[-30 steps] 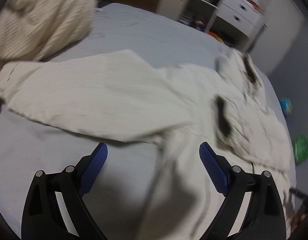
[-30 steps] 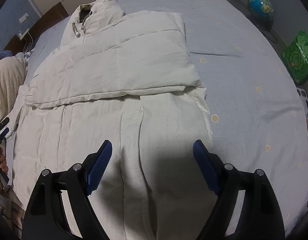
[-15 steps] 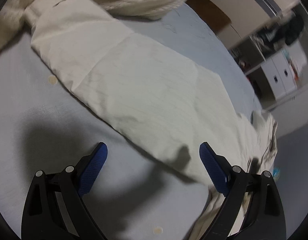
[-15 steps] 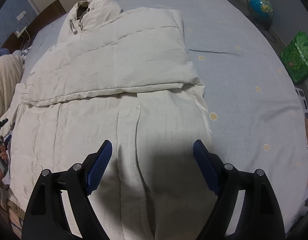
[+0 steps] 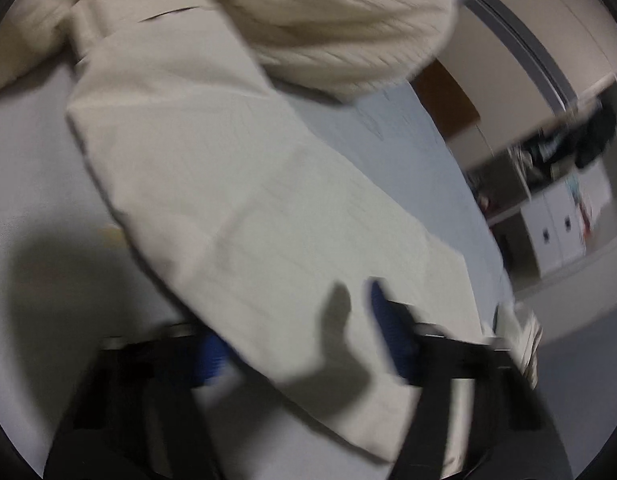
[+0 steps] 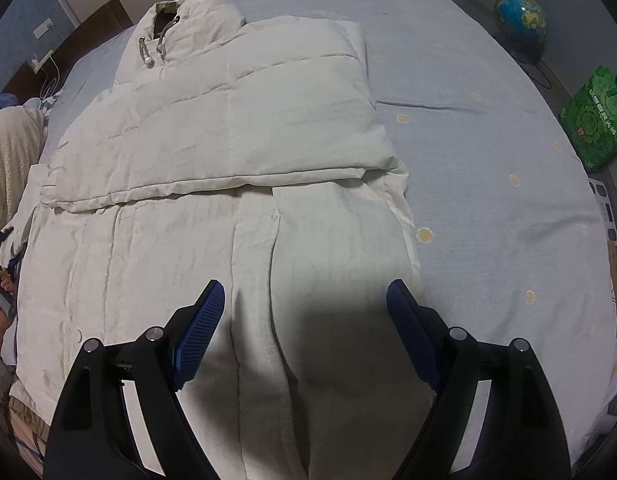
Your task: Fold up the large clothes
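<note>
Jacket (image 6: 236, 128) sleeve edge between spread left tongs (image 5: 304, 340), right tongs (image 6: 304, 336) spread above hem

Pale grey-blue bedsheet with small yellow dots (image 6: 488, 128) covers the bed, one crease running across it on the far right half. Blue and green globe on a dark stand (image 6: 520, 18) on the floor past the bed's far corner. Green patterned shopping bag (image 6: 594, 120) on the floor by the right edge. Brown wooden headboard (image 6: 104, 16) at far left, white wall socket (image 6: 44, 32) above it. Left view, blurred: cream ribbed knit cloth (image 5: 328, 20) heaped at top; white cabinet with dark knobs (image 5: 556, 228) at right.
</note>
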{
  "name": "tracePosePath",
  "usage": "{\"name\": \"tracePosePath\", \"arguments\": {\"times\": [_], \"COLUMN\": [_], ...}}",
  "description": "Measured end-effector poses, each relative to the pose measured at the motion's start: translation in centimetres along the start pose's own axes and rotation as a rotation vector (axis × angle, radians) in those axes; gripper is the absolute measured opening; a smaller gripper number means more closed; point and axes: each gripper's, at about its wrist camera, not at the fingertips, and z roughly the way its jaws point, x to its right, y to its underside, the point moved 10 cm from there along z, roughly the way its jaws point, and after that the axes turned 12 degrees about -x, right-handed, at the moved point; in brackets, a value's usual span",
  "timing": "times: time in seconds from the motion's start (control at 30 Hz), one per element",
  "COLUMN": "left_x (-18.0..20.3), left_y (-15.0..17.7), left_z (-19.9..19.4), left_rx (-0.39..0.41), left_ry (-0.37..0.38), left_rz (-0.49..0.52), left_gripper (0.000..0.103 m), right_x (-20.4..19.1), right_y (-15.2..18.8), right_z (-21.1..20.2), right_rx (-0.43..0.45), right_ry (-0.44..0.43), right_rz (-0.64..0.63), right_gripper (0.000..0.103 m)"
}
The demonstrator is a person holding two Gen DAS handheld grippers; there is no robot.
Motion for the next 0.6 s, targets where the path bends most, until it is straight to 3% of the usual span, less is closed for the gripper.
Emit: {"name": "tracePosePath", "arguments": {"times": [0.03, 0.1, 0.2, 0.47, 0.6], "left_x": [-0.6, -1.8, -1.7, 2.7, 4.4], "left_y": [-0.3, -0.7, -0.7, -0.1, 0.5], "left_z": [0.0, -0.2, -0.8, -5.1, -6.4], "left_rx": [0.002, 0.006, 0.019, 0.108, 0.120], "left_ry": [0.020, 0.132, 0.217, 0.342, 0.350], "left_rz": [-0.032, -0.115, -0.154, -0.066, -0.022], "left_gripper": [0.025, 0.016, 0.008, 0.004, 0.004], "right_x": [0.0, 0.0, -0.1, -0.3, -0.2], "right_y": [0.0, 0.0, 0.0, -0.1, 0.1], "right_z": [0.0, 0.1, 0.3, 0.1, 0.0], "right_rx": [0.000, -0.003, -0.007, 0.004, 0.006], "right_ry": [0.001, 0.001, 0.000, -0.019, -0.022], "right_rz": [-0.001, -0.002, -0.001, 0.004, 0.002], "right_gripper": [0.079, 0.079, 0.079, 0.079, 0.079]}}
